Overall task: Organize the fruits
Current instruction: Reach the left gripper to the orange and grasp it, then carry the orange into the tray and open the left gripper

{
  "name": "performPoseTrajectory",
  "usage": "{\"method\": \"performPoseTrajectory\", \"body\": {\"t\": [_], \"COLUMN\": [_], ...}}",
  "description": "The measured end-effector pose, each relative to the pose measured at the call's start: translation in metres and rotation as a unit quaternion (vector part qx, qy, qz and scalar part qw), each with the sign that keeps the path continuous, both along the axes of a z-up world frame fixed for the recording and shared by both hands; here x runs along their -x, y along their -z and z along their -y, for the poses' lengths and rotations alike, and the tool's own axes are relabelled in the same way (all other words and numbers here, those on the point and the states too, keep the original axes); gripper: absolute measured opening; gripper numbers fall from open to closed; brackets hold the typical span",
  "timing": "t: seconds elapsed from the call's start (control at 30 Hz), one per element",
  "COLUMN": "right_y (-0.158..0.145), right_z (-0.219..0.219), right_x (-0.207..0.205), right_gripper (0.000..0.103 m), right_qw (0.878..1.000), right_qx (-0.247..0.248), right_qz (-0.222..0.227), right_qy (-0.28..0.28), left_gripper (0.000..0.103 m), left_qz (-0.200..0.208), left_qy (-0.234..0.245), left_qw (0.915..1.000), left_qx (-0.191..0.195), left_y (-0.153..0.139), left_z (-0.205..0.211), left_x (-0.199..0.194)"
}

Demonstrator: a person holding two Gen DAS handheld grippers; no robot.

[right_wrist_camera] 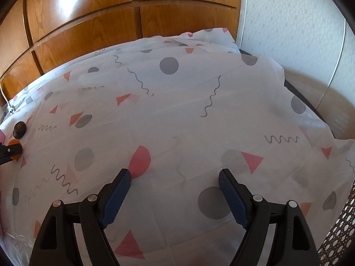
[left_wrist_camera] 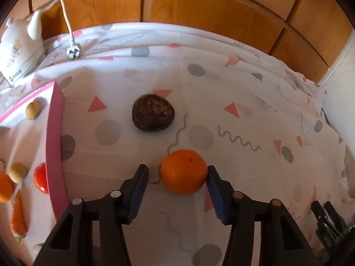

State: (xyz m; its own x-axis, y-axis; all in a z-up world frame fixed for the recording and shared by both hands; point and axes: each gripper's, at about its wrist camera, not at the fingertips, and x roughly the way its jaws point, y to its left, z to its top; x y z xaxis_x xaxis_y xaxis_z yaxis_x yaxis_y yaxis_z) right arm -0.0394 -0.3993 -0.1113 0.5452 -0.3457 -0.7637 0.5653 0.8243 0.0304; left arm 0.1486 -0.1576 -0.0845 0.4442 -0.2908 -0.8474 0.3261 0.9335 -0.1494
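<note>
1. Your left gripper [left_wrist_camera: 177, 173] is spread wide around the orange [left_wrist_camera: 183, 172]. The right-side pad touches or nearly touches the fruit's skin, while the left-side pad stands apart from it, so nothing is clamped.
2. The orange sits on the patterned tablecloth [left_wrist_camera: 233, 102], between your fingertips and close to their ends.
3. Farther along the cloth, beyond the orange and slightly to the left, lies a dark brown round fruit [left_wrist_camera: 153, 112] with a rough pale patch on top. It is apart from the orange.
4. To your left stands a pink tray [left_wrist_camera: 54, 146] with its wall edge-on to you. Inside it you can see a red tomato [left_wrist_camera: 41, 181] against the wall, two tan round fruits [left_wrist_camera: 17, 172], another orange [left_wrist_camera: 5, 187] at the frame edge, and a carrot [left_wrist_camera: 18, 218].
5. A white kettle [left_wrist_camera: 18, 51] and its loose plug [left_wrist_camera: 74, 52] rest at the far left corner, near the wooden panels [left_wrist_camera: 199, 6].
6. Your right gripper [right_wrist_camera: 175, 178] hangs released over bare cloth, with nothing between its fingers, well apart from the fruit.
7. In the right wrist view, the orange and the dark fruit appear small at the far left edge.
</note>
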Motion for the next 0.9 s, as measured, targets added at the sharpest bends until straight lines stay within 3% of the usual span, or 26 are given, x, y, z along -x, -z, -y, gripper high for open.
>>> {"method": "performPoseTrajectory", "body": {"t": [0.03,0.3,0.57,0.9], "right_y": [0.0,0.002,0.002,0.004], "right_z": [0.0,0.001,0.001,-0.001], "right_x": [0.0,-0.002,-0.002,-0.001], "right_gripper": [0.083,0.083,0.083,0.084], "right_qw": [1.0,1.0,1.0,1.0], "right_qx": [0.002,0.003,0.004,0.013], "right_qz": [0.001,0.003,0.003,0.003], "right_qy": [0.0,-0.002,-0.002,0.001], "left_gripper": [0.039,0.039,0.039,0.039], "left_qz": [-0.002,0.007,0.048,0.093], "left_qy": [0.01,0.018,0.017,-0.054], "left_qw": [0.9999,0.9997,0.9983,0.9932], "left_qx": [0.007,0.014,0.028,0.043], "left_y": [0.0,-0.009,-0.041,-0.075], "left_z": [0.001,-0.009,-0.036,-0.105], "left_x": [0.001,0.026,0.065,0.094]}}
